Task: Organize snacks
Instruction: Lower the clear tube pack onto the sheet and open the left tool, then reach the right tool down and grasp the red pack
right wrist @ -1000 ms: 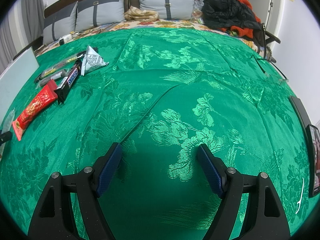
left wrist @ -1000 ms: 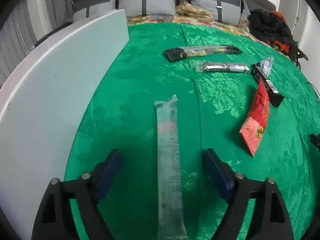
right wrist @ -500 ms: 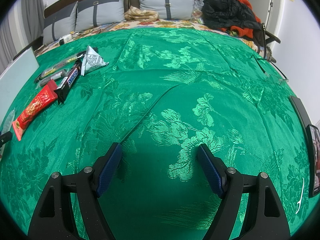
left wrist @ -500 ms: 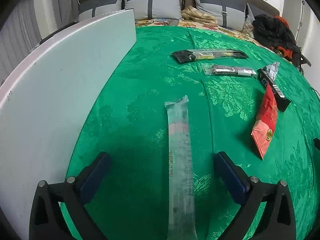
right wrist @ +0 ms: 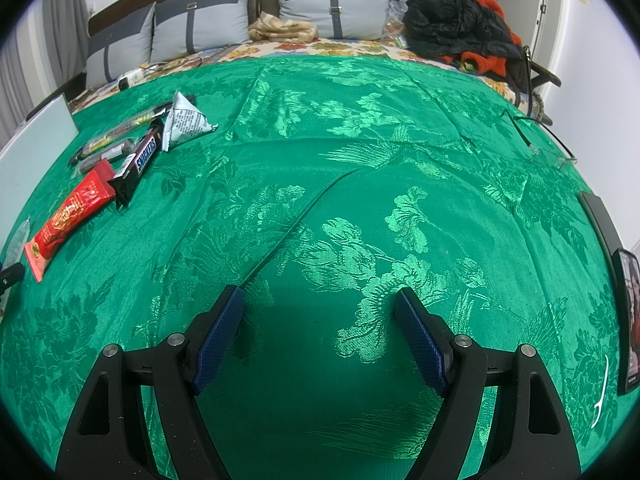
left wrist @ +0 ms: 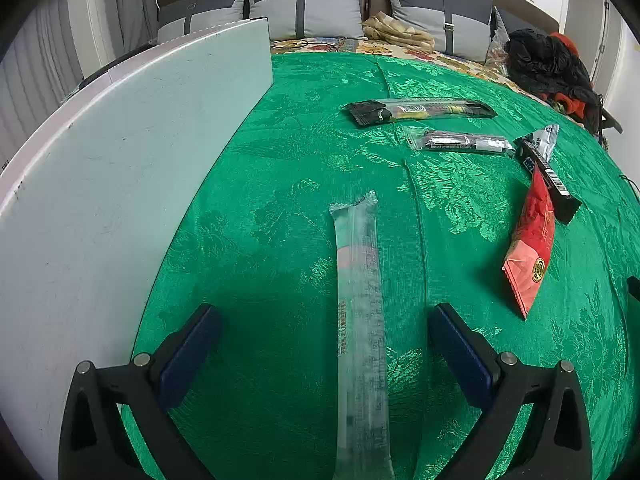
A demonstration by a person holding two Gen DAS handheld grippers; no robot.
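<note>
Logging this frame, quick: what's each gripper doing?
Left gripper: open, holding nothing, clear snack stick lying between its fingers.
Right gripper: open, empty.

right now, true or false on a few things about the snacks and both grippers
1. The left gripper is open, with the long clear packet lying between its fingers. True.
2. The right gripper is shut on the snickers bar. False: it is open over bare green cloth.
3. The red packet overlaps the snickers bar. True.
4. The white board lies to the right of the snacks. False: it is on their left.
5. The clear packet is held off the cloth. False: it lies flat.
</note>
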